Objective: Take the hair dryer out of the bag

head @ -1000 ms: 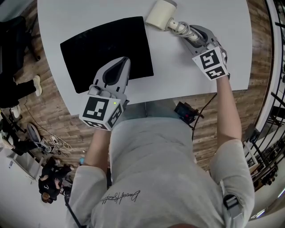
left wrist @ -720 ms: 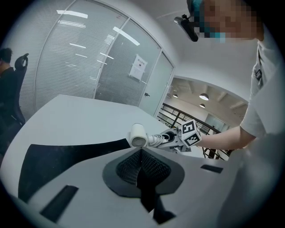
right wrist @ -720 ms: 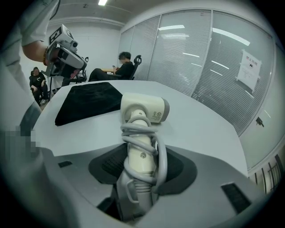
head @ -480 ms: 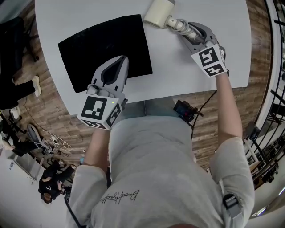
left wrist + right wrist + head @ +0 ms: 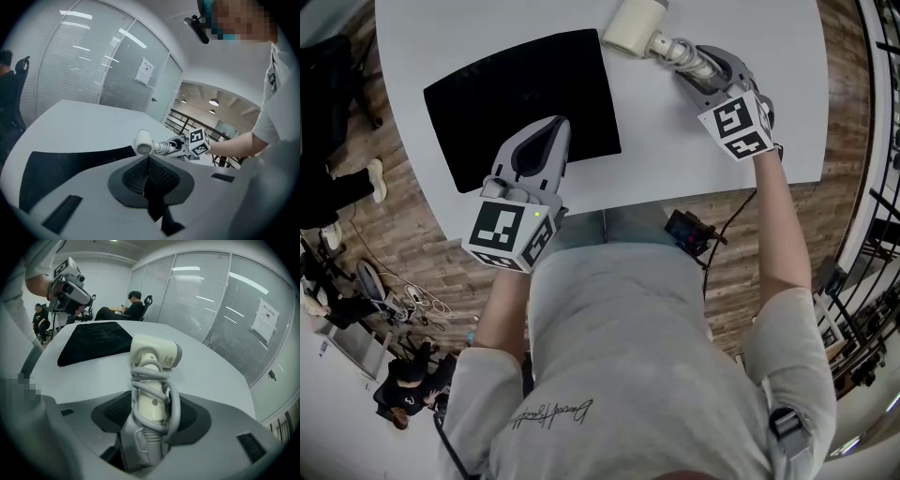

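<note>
The cream hair dryer (image 5: 633,28) lies on the white table (image 5: 722,141), outside the flat black bag (image 5: 520,94), with its cord wound round the handle. My right gripper (image 5: 694,64) straddles that handle. In the right gripper view the handle (image 5: 151,404) runs between the jaws of the right gripper (image 5: 152,420). They have just been opening, and the pads stand slightly off it. My left gripper (image 5: 551,131) is over the bag's near part, and in its own view the left gripper (image 5: 148,161) is shut. Whether it pinches the fabric I cannot tell.
The table's near edge runs just in front of the person's body, with wood floor beyond it on both sides. In the right gripper view a person (image 5: 133,303) sits in a chair past the table's far end, beside a glass partition (image 5: 220,301).
The right gripper's marker cube has tipped slightly. The bag, the hair dryer and the left gripper stay where they were.
</note>
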Tool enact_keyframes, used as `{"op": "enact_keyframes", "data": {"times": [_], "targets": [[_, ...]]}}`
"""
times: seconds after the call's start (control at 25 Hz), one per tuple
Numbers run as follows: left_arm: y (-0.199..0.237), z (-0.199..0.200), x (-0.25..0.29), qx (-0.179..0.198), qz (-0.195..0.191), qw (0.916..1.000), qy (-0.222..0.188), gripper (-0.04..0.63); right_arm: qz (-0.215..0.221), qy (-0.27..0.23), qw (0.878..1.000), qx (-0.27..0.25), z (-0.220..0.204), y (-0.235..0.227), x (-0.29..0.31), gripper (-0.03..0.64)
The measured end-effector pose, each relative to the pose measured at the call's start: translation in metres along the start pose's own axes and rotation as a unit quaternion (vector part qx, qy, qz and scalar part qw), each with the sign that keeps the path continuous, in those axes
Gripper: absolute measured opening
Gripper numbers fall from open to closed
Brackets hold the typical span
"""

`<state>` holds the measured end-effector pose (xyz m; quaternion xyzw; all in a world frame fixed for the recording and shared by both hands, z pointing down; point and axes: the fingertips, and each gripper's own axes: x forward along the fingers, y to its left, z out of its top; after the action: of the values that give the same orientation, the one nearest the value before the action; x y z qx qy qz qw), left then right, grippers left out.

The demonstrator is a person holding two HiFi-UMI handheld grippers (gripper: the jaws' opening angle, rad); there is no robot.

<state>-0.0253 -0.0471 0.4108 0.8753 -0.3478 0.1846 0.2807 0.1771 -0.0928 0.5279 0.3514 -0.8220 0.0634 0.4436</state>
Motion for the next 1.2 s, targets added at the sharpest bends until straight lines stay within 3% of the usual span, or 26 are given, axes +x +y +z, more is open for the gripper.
{"op": "enact_keyframes", "data": {"times": [1.2], "targets": [[-0.012, 0.016, -0.017, 0.01, 0.0, 0.9998, -0.016, 0.012, -0.017, 0.004, 1.0, -0.009, 0.012, -0.013, -0.026, 0.278]]}}
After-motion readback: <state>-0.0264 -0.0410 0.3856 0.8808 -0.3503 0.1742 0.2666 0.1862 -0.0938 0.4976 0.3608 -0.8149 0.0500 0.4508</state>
